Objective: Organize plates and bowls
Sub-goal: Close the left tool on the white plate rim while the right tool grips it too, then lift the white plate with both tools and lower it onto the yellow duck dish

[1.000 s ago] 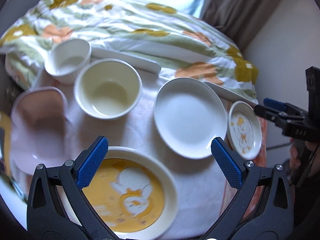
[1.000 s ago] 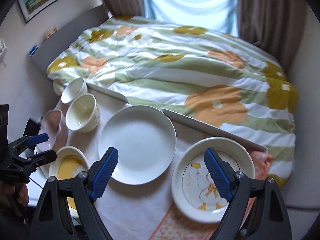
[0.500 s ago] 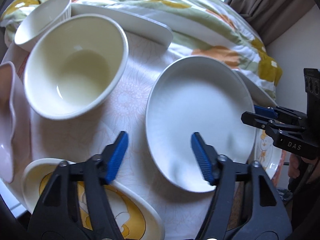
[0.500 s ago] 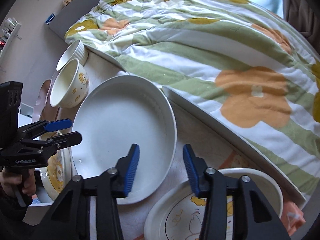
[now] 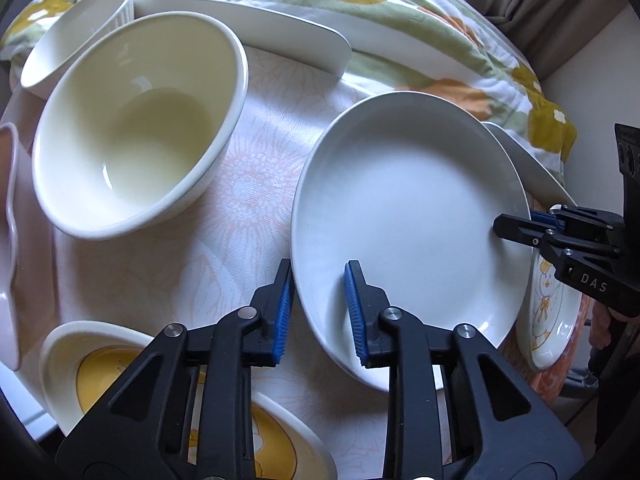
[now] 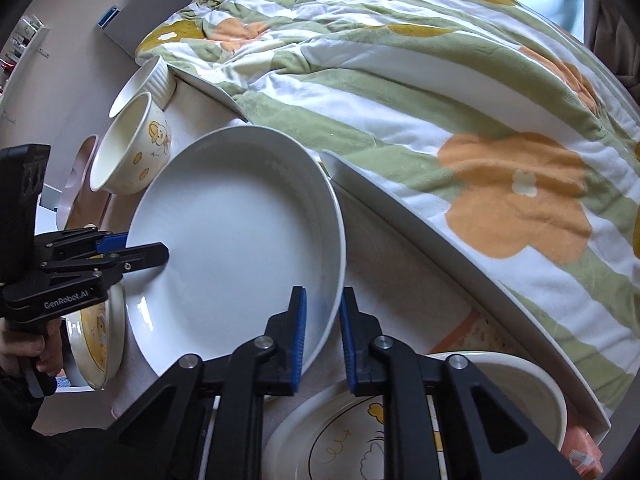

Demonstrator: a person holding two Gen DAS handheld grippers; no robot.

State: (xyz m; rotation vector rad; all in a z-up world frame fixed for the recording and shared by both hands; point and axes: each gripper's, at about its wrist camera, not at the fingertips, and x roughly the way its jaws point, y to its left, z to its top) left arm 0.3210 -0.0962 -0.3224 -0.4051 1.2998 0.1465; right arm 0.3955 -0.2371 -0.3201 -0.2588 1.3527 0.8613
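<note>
A large plain white plate sits mid-table; it also shows in the right wrist view. My left gripper straddles its near-left rim, jaws narrowed around the rim. My right gripper straddles the opposite rim the same way. Each gripper shows in the other's view, clamped at the plate's edge: the right gripper, the left gripper. A cream bowl stands to the left, and a ribbed white cup behind it.
A yellow duck bowl sits under my left gripper. A duck-print plate sits under my right gripper. A pink dish lies at the far left. A flowered quilt covers the bed behind the table's raised white edge.
Both grippers have moved in from wide open above the table and narrowed their jaws around opposite rims of the large white plate.
</note>
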